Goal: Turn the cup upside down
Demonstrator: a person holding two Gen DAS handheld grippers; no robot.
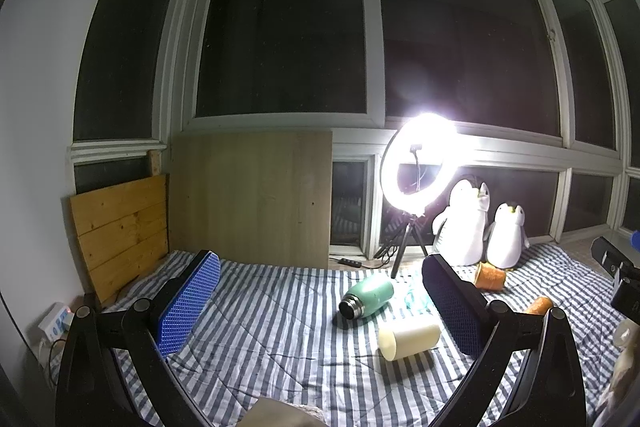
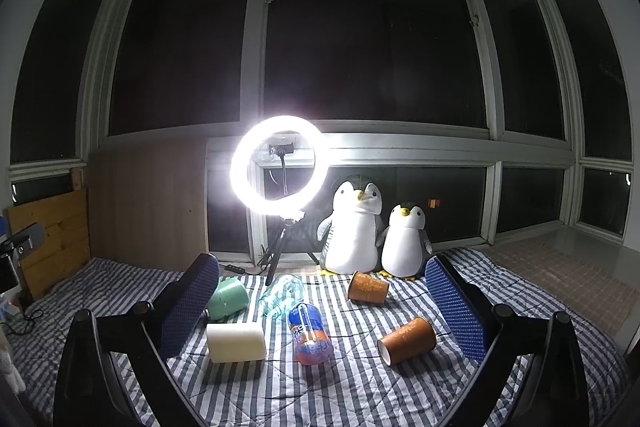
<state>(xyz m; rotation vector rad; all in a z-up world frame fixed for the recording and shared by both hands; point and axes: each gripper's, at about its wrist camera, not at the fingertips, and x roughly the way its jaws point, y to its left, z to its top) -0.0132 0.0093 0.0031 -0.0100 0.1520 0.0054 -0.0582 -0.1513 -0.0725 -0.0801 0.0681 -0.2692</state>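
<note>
- Paper, by the look of it: the nearer brown cup point(image 2: 407, 339) lies on its side on the striped quilt point(image 2: 360, 387), white mouth turned toward me and to my left, just inside my right gripper's right-hand finger.
- I judge it light and thin-walled, easily dented, and likely to roll on its tapered side, so I would pinch gently across the wall about midway, not at the soft rim, then turn it mouth-down.
- A second brown cup point(image 2: 368, 287) lies farther back, near the feet of the two plush penguins point(image 2: 356, 231), also tipped over; which one is meant I cannot tell.
- My right gripper point(image 2: 320, 307) is spread wide and carries nothing; both blue pads are clear of every object.
- My left gripper point(image 1: 320, 299) is likewise parted and empty, looking over a cream tumbler point(image 1: 409, 339) and a green flask point(image 1: 367, 295), both lying down.
- Between the cups and the tumbler lie an orange soda bottle point(image 2: 311, 334) and a clear bottle point(image 2: 282, 295); the soda bottle is near enough to bump if I swing in carelessly.
- Soft bedding means an inverted cup may sit crooked.
- Behind stands a bright ring light point(image 2: 280, 165).
</note>
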